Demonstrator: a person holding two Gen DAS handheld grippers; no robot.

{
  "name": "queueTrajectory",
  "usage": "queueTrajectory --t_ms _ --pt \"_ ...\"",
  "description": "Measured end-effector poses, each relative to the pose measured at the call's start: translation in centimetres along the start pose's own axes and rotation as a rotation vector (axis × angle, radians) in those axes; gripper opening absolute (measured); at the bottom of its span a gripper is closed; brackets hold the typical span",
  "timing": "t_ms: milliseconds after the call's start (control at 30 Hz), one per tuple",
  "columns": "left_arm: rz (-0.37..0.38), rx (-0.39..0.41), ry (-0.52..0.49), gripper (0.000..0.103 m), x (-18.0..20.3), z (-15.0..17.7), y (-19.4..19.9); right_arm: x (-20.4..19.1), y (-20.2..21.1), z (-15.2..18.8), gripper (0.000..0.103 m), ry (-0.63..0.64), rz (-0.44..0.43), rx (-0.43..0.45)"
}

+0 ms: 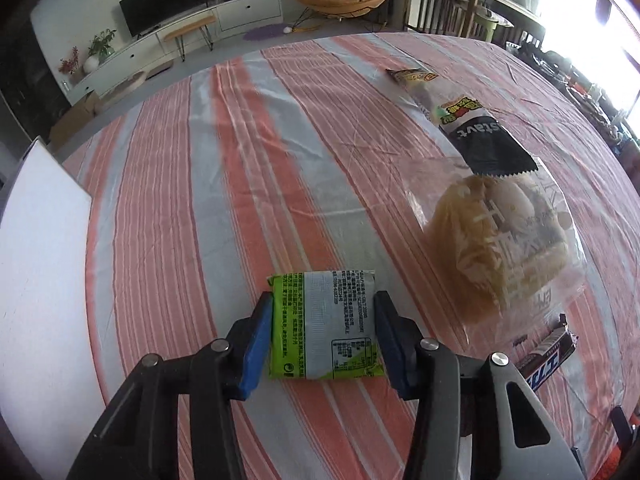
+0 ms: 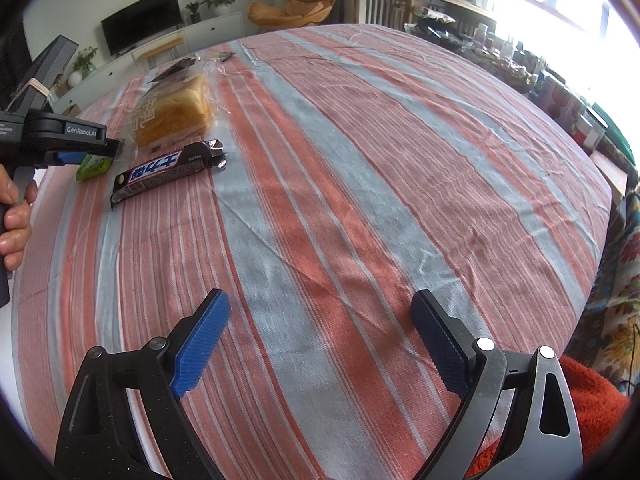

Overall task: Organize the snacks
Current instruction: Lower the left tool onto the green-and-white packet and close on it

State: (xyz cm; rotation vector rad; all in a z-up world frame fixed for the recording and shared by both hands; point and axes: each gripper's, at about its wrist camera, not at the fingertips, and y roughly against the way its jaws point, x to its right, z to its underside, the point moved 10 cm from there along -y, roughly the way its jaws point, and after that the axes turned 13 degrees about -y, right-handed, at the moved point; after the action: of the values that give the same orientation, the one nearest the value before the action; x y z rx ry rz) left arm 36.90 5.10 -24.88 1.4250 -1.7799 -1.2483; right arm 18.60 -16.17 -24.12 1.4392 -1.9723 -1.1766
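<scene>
Both blue pads of my left gripper (image 1: pixel 322 336) pinched the flat green snack packet (image 1: pixel 324 324) by its side edges on the striped tablecloth (image 1: pixel 200 200) (a grip suited to lifting it), while my right gripper (image 2: pixel 320 336) hung wide and empty.

On the striped cloth-covered table (image 1: pixel 240 168), a flat green-and-white foil snack packet (image 1: pixel 324 328) lies between the blue pads of the left gripper (image 1: pixel 320 336). To its right sits a clear-bagged loaf of bread (image 1: pixel 496 248), with a dark wrapped chocolate bar (image 1: pixel 548 360) just in front of the loaf and two more wrapped snacks behind it. The right gripper (image 2: pixel 320 340) hangs over bare cloth, well apart from the snacks.
</scene>
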Motion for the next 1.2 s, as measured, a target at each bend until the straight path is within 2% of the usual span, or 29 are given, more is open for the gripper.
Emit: queueTrajectory --t_ms 200,333,467,567,633,733,933,1200 --pt "-0.046 -0.031 0.147 0.048 0.0 5.9 2.7 0.0 0.0 0.0 0.094 0.001 -0.002 -0.002" --pt "-0.044 -0.024 0.159 0.048 1.6 9.9 4.7 0.0 0.0 0.0 0.094 0.001 -0.002 -0.002" --pt "-0.052 0.016 0.140 0.049 3.2 12.3 6.2 0.0 0.0 0.0 0.094 0.000 -0.001 -0.002" --pt "-0.059 0.071 0.140 0.054 3.6 12.9 6.7 0.0 0.0 0.0 0.094 0.001 -0.002 -0.002" --pt "-0.060 0.088 0.135 0.085 3.8 12.9 6.3 0.0 0.0 0.0 0.094 0.001 -0.002 -0.003" --pt "-0.077 0.115 0.148 0.097 3.5 13.2 5.9 0.0 0.0 0.0 0.094 0.001 -0.002 -0.003" --pt "-0.089 0.137 0.153 0.103 2.8 13.1 5.5 0.0 0.0 0.1 0.094 0.001 -0.001 -0.002" --pt "-0.087 0.142 0.151 0.103 2.8 13.2 5.5 -0.1 0.0 0.1 0.094 0.002 -0.001 -0.003"
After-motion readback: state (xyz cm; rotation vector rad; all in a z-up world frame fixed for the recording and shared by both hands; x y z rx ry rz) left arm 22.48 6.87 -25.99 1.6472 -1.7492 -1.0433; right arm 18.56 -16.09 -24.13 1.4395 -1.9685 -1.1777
